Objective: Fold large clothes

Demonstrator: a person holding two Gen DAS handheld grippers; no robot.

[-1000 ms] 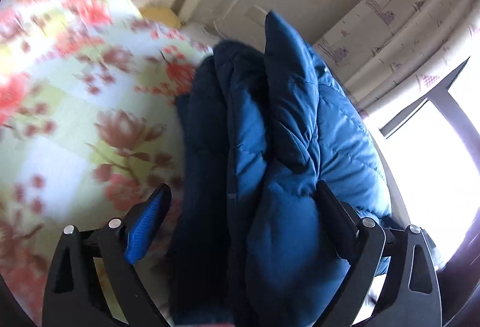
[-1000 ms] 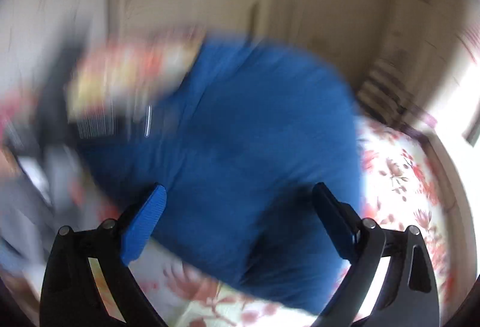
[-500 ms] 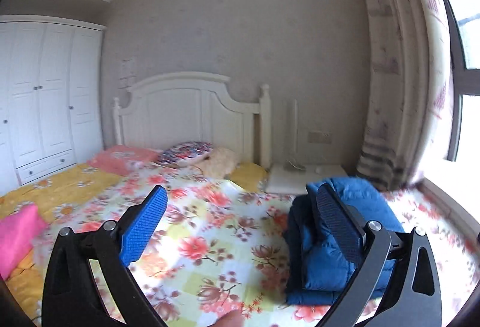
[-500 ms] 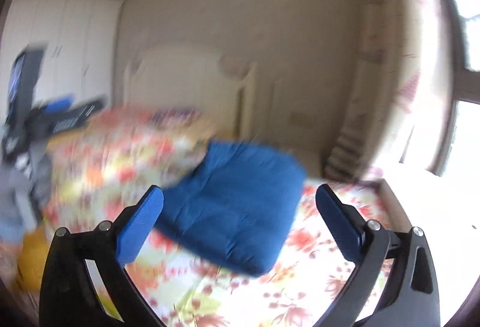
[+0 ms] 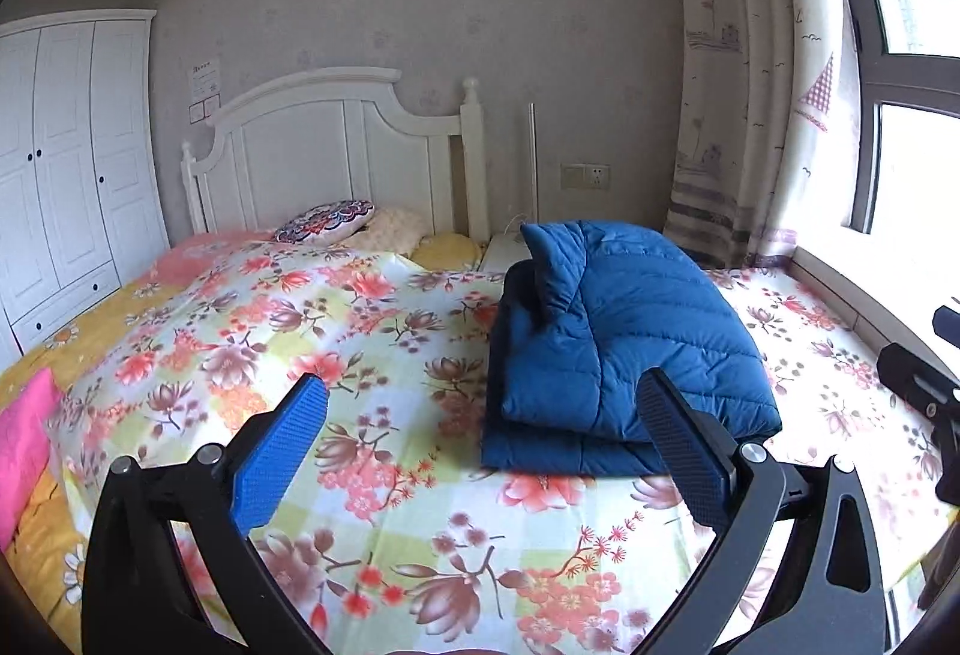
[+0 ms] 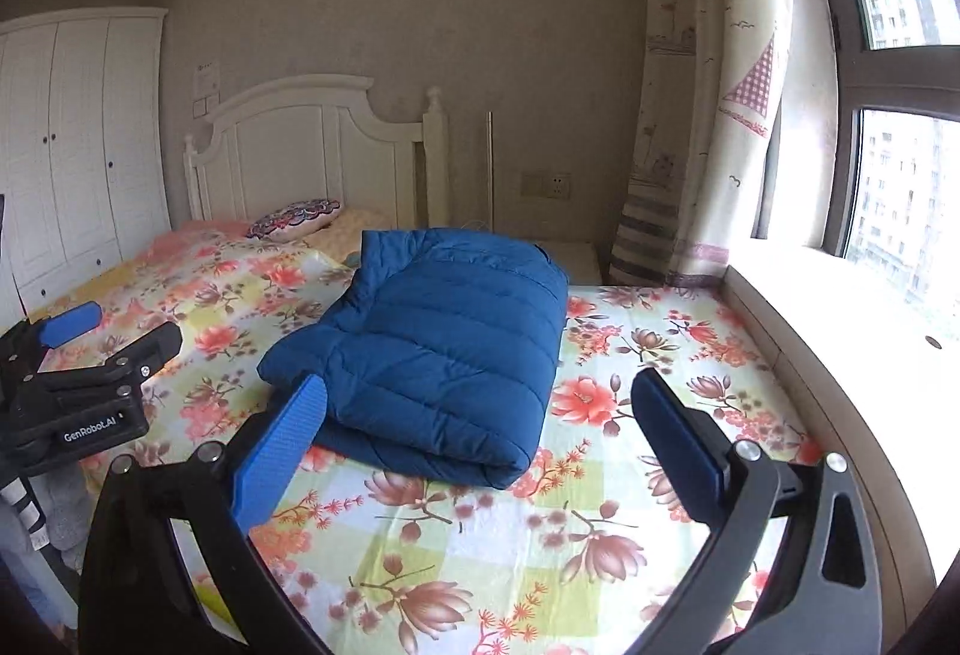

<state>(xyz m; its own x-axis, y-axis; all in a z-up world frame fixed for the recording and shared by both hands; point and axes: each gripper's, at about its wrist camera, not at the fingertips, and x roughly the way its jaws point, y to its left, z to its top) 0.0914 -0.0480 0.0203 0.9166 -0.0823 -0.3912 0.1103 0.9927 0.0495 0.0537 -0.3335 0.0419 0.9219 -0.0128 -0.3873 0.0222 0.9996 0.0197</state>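
Observation:
A blue quilted down jacket (image 5: 624, 349) lies folded in a thick stack on the flowered bedspread (image 5: 372, 355), toward the window side; the right wrist view shows the jacket (image 6: 432, 349) too. My left gripper (image 5: 480, 439) hangs open above the bed, well short of the jacket, nothing between its fingers. My right gripper (image 6: 480, 439) is open as well, back from the jacket's near fold and holding nothing. The left gripper (image 6: 90, 355) also shows at the left edge of the right wrist view.
A white headboard (image 5: 336, 144) and pillows (image 5: 327, 223) stand at the far end. A white wardrobe (image 5: 60, 162) is on the left. A curtain (image 5: 744, 84), window and sill (image 6: 840, 331) run along the right. A pink cushion (image 5: 21, 439) lies at the near left.
Both grippers have pulled back and risen away from the jacket, which filled both views a second ago. The jacket now lies free and folded on the bed.

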